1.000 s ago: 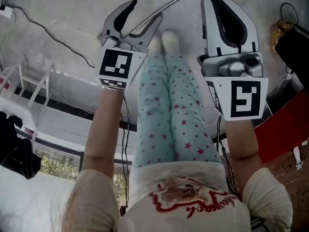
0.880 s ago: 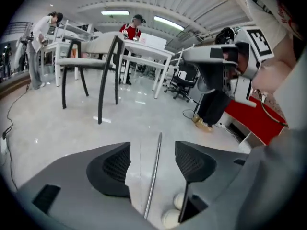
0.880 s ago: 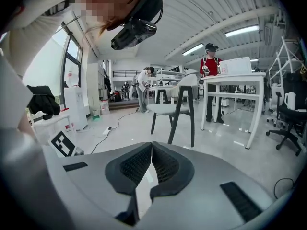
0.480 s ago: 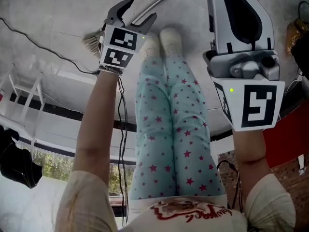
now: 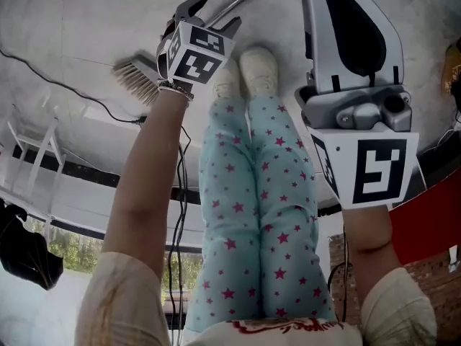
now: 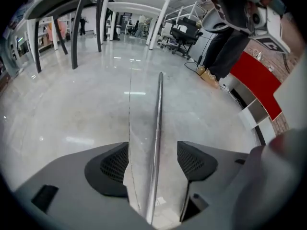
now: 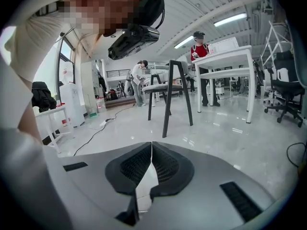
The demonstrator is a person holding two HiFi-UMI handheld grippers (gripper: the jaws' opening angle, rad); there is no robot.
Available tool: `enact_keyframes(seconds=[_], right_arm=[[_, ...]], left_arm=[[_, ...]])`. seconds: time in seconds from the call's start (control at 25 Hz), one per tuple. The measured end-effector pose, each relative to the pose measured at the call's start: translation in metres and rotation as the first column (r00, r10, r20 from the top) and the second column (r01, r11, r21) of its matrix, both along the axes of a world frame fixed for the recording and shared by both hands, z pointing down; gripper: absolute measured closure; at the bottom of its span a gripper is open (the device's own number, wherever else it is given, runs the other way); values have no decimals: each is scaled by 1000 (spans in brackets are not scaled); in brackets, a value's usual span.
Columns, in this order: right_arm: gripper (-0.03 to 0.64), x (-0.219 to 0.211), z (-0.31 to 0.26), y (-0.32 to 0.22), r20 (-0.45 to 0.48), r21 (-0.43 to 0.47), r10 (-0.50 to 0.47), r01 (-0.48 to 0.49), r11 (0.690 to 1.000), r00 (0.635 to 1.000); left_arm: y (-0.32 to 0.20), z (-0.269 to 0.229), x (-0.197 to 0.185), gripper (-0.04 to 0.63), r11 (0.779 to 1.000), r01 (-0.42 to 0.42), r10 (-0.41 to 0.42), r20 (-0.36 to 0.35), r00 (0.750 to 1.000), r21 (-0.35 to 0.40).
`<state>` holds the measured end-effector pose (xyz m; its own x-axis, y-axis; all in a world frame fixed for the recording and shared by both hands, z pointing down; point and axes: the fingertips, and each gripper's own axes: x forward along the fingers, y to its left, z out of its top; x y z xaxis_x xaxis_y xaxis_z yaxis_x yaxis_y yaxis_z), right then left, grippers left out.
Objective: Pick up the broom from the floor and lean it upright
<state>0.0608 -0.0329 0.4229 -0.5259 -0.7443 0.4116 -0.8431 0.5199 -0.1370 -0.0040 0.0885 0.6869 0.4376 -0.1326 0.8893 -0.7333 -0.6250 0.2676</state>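
Left gripper [image 6: 153, 162] fingers opening astride slim silver metal broom handle [image 6: 157, 123], no contact; rec. lower squarely, then clamp; right gripper [image 7: 151, 150] fingers closed, empty.

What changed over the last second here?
The left gripper dropped toward the floor, jaws opening, and now straddles the broom handle without clamping it. Unchanged: the broom lies on the floor; the right gripper stays shut and empty.
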Motion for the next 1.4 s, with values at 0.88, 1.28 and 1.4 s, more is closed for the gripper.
enact_keyframes(seconds=[0.88, 1.28, 1.4], right_arm=[[589, 24, 34, 8, 16, -7, 46, -46, 999, 999], [589, 32, 26, -1, 18, 2, 71, -71, 997, 997], [589, 31, 14, -3, 13, 5, 71, -71, 997, 997]], left_arm=[[4, 43, 31, 449, 983, -173, 163, 151, 975, 60], [-9, 32, 21, 499, 990, -125, 115, 137, 984, 71], [-19, 10, 14, 500, 991, -83, 71, 114, 991, 105]])
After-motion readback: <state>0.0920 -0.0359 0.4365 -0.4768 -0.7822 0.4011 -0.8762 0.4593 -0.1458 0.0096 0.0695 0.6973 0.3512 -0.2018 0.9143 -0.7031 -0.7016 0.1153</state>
